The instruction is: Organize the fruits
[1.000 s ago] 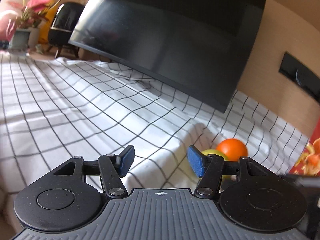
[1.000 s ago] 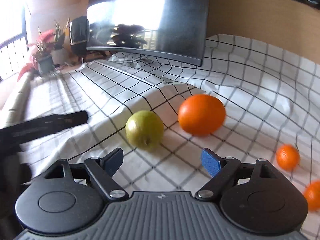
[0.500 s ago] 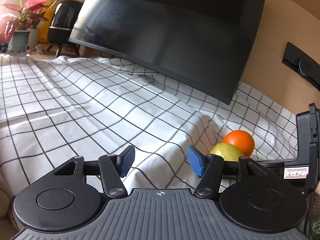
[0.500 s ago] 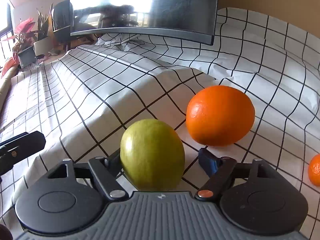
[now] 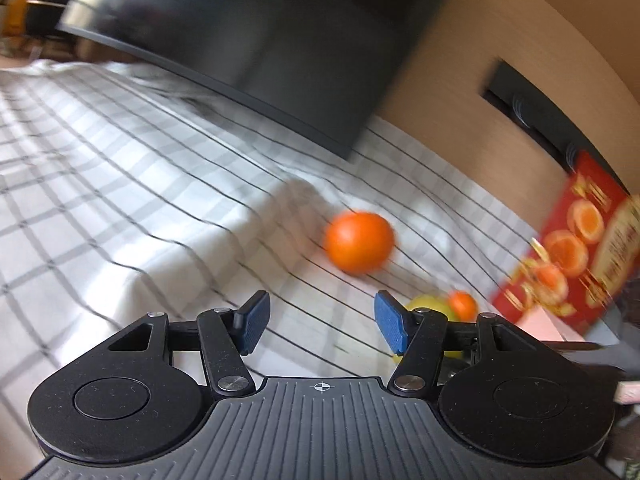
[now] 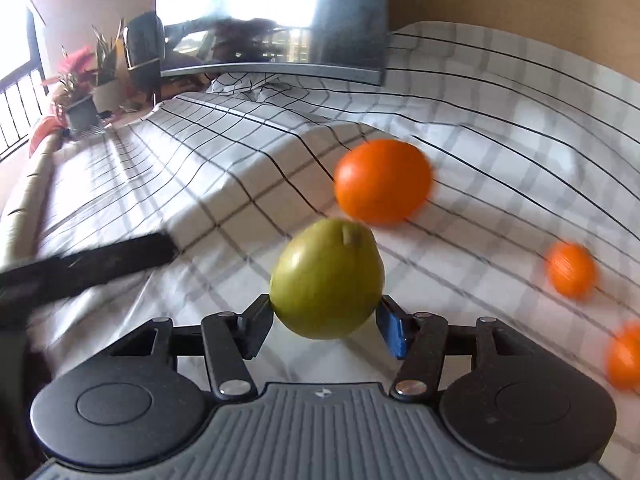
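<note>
A white tablecloth (image 6: 132, 184) with a thin black grid covers the surface; it rumples into a ridge through the middle. On the left it runs off, wide and bare, toward potted plants (image 6: 80, 92) by a window. A dark screen (image 6: 276, 20) stands along the far edge against a tan wall.

The left gripper (image 5: 320, 322) has its blue pads spread wide with only cloth between them. Ahead of it and to the right lies a large orange (image 5: 359, 241), with open cloth on its left.

The right gripper (image 6: 326, 326) has just been closing its jaws, and they now pinch a green pear (image 6: 327, 278) by its sides, clear of the cloth. The pear's long axis tilts up and away, stem end uppermost. The large orange sits just beyond it. Two small oranges (image 6: 571, 269) lie well apart to the right.

At the far right stands a red box (image 5: 576, 256) printed with oranges; its writing is too blurred to read.
</note>
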Demonstrator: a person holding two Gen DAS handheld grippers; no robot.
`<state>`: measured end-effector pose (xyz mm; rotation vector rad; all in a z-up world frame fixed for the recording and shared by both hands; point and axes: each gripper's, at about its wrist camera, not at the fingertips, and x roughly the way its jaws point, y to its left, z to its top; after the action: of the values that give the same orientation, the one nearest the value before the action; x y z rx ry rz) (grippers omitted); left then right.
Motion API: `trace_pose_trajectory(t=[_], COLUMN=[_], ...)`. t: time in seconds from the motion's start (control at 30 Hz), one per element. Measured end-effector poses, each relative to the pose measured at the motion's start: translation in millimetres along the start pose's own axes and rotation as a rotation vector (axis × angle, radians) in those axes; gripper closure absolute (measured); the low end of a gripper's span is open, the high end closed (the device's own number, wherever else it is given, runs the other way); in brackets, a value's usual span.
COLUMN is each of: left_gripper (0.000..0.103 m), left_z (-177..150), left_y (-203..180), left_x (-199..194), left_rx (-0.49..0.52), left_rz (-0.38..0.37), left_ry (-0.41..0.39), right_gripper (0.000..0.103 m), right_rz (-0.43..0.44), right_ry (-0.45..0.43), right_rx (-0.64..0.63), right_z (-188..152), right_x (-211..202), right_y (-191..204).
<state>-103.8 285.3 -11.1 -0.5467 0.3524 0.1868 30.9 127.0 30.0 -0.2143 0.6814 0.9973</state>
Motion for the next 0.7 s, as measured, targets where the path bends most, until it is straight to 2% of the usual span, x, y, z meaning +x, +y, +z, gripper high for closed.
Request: trace_pose_trajectory(t=[0.07,0.13,0.17,0.2,0.33,0.43,0.47,0.53,0.57,0.6,0.63,0.7], left_gripper=[0.040,0.040,0.040,0.040,0.040,0.040,0.040,0.040,0.040,0.040,0.040,0.040], left_z=[-4.7,-8.9,-10.9,-12.8,-21.5,-28.9,-30.7,-32.0,-31.0,-30.0,-28.5,-26.9], left_y=[-17.8,-35.6,-45.7,-55.4,-86.2,-105.1,-108.4,-110.9,-110.7,-109.2,-106.9,-101.1], left_x=[9.4,19.4,25.4,31.4,42.2,40.4,39.9,39.7,40.1,40.3,40.6,40.7], left_rx=[0.035,0.052,0.058,0.058,0.053,0.107,0.118,0.120,0.115,0.109,0.100,0.081], left_rz=[-0.042,-0.083,-0.104,-0.116,-0.159,-0.161,-0.156,-0.140,-0.131,-0.122,-0.114,-0.108], left_ry=[0.047,0.087,0.102,0.111,0.143,0.154,0.156,0.154,0.150,0.144,0.137,0.132], right_gripper=[0.050,0.058,0.069,0.075,0.075,0.075,0.073,0.051,0.029,0.022,0.022,0.014], right_rz=[-0.019,-0.056,-0.077,-0.099,-0.176,-0.172,-0.165,-0.164,-0.176,-0.197,-0.227,-0.285], right_ry=[-0.026,-0.067,-0.079,-0.088,-0.080,-0.092,-0.102,-0.129,-0.145,-0.162,-0.177,-0.174], right_rx=[-0.019,-0.044,-0.047,-0.044,-0.006,0.026,0.027,0.015,0.005,-0.003,-0.001,0.023], right_z=[-19.8,-38.2,-46.5,-54.9,-75.7,-86.9,-88.8,-90.8,-89.7,-87.7,-83.8,-74.8], right_x=[-34.1,-66.8,-81.8,-96.4,-121.1,-124.2,-124.5,-124.1,-122.6,-120.9,-115.6,-101.5], right_y=[-7.8,-15.2,-19.6,-24.6,-42.6,-52.5,-53.5,-54.1,-54.0,-54.5,-56.8,-63.0])
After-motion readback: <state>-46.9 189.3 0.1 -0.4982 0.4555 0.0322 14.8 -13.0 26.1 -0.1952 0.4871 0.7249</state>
